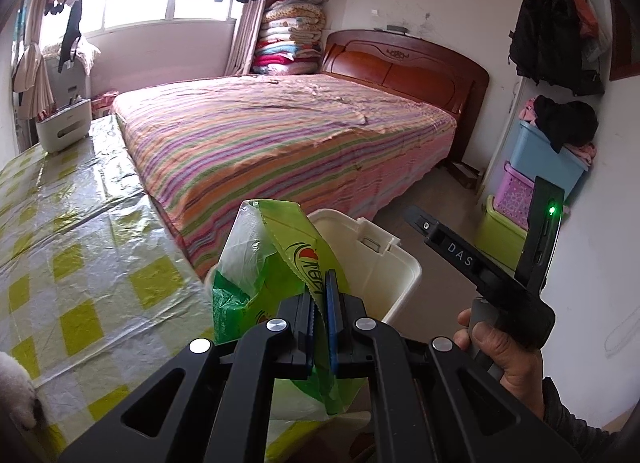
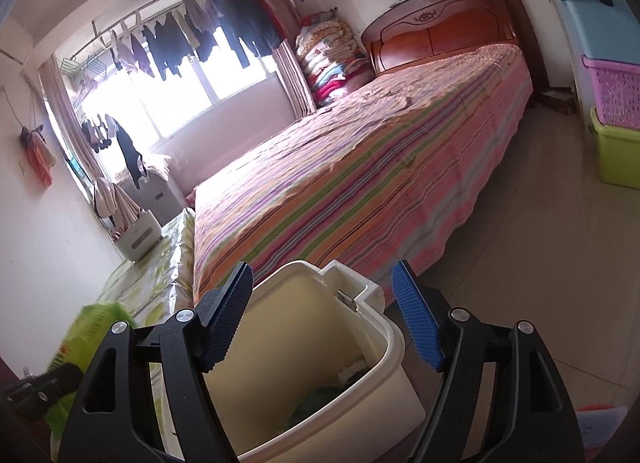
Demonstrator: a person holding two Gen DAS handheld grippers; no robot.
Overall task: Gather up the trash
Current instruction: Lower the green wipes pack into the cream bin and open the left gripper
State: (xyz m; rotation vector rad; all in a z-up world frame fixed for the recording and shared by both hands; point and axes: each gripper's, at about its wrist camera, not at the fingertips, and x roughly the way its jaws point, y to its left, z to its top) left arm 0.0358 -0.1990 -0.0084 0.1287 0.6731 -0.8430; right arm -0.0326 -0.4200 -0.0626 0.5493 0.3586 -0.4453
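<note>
Your left gripper [image 1: 320, 303] pinches the green wrapper [image 1: 276, 263] beside the bin [image 2: 320, 343] for dropping, while your right gripper [image 2: 320, 315] hangs wide open, empty, above it.

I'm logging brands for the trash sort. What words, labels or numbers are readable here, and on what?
"DAS": white letters on the black body of the right gripper, seen from the left wrist view.
Red logo and red characters on the green snack bag held by the left gripper: creased and partly covered, not readable.
Green print on the same bag in the right wrist view: blurred.
Nothing else is legible.
</note>
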